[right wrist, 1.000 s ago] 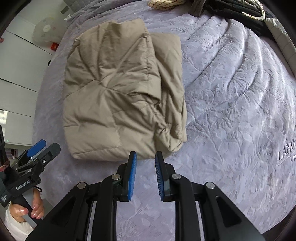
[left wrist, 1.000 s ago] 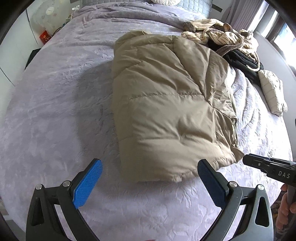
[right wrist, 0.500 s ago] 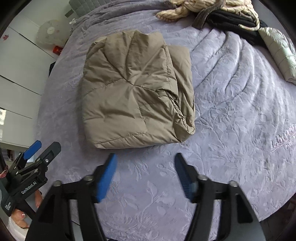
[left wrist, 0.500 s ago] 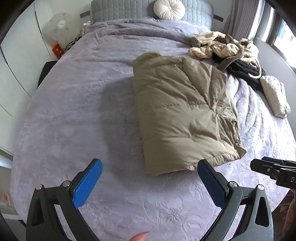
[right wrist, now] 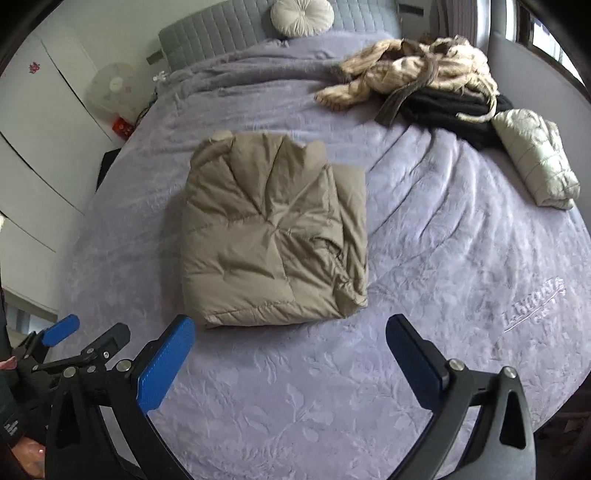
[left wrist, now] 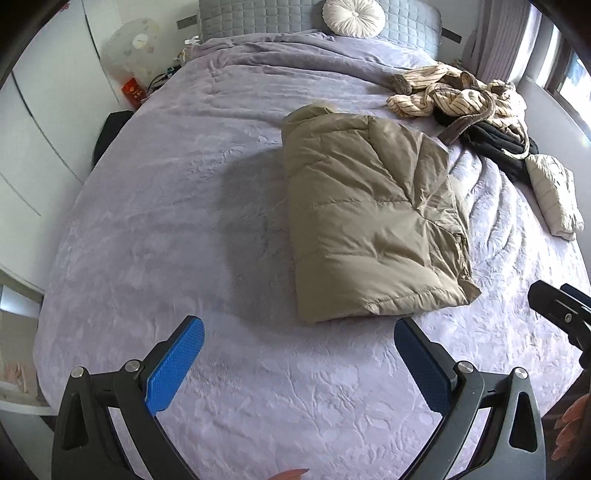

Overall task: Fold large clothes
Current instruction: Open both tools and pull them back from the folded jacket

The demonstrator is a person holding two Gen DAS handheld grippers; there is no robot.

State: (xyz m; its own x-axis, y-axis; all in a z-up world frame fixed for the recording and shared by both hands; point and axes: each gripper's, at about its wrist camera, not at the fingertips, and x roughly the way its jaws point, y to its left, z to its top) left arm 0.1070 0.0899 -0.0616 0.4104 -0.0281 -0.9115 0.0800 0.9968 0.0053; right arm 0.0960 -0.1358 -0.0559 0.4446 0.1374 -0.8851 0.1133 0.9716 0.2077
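A tan puffer jacket [left wrist: 369, 221] lies folded into a rough rectangle on the lilac bedspread [left wrist: 166, 221]; it also shows in the right wrist view [right wrist: 273, 236]. My left gripper [left wrist: 299, 354] is open and empty, held above the bed just short of the jacket's near edge. My right gripper [right wrist: 291, 350] is open and empty, also just short of the near edge. Each gripper shows at the edge of the other's view.
A heap of striped cream and black clothes [right wrist: 424, 81] lies at the far right of the bed. A folded pale quilted garment [right wrist: 535, 158] lies beside it. A round cushion [left wrist: 352, 16] leans on the grey headboard. A fan [left wrist: 135, 48] and white cupboards stand on the left.
Both grippers have pulled back and up from the folded jacket, so more of the bed shows. The right gripper has gone from nearly shut to wide open.
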